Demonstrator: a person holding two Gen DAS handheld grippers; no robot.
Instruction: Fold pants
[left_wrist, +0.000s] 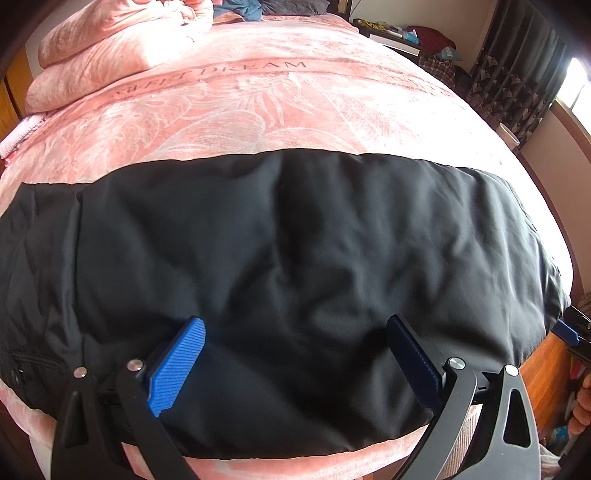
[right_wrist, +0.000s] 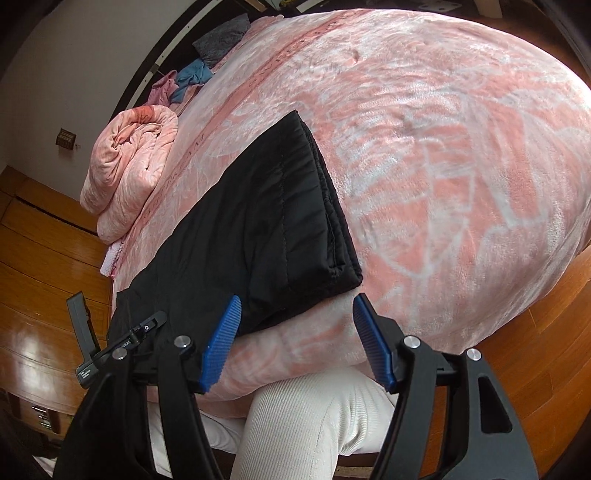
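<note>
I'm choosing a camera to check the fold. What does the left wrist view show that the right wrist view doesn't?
Only the left wrist view: the open left gripper over the pants' broad middle, and the curtained window. Only the right wrist view: the open right gripper near the stacked leg hems, and the person's white-trousered leg. Both: black pants, pink blanket, rolled pink quilt.

My left hand-held gripper (left_wrist: 295, 354) over the black pants (left_wrist: 280, 258)

Its jaws are spread wide above the pants lying across the pink bed (left_wrist: 240, 110).
</note>
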